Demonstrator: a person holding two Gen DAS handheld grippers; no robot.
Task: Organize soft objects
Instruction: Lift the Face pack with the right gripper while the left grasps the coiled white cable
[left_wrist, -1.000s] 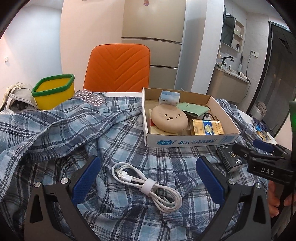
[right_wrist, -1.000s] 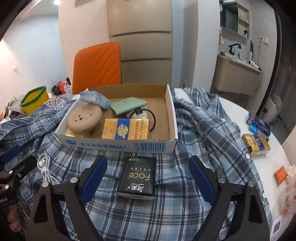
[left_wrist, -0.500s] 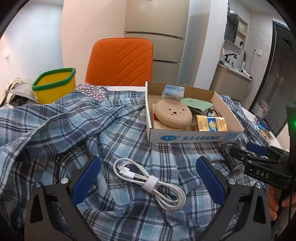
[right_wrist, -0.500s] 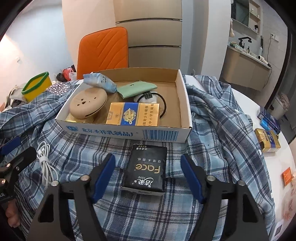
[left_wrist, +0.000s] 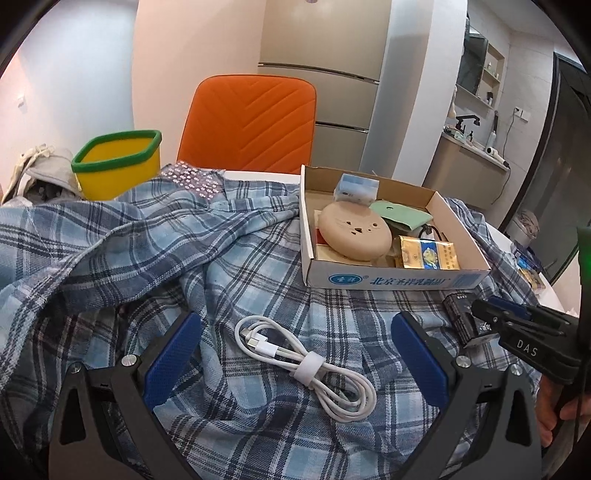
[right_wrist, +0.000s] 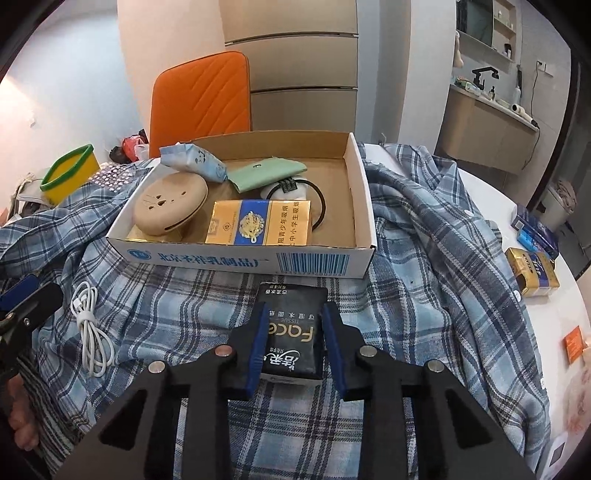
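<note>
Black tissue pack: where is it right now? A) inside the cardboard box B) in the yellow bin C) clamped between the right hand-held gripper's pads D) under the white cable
C: the right hand-held gripper has both blue pads pressed on the black tissue pack, on the plaid shirt.

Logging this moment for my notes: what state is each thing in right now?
Right gripper: shut on the black tissue pack.
Black tissue pack: lying on the plaid shirt, clamped at both sides.
Left gripper: open, empty.
White cable: coiled, strapped, lying between the left gripper's fingers.
Cardboard box: open-topped, partly filled.
</note>
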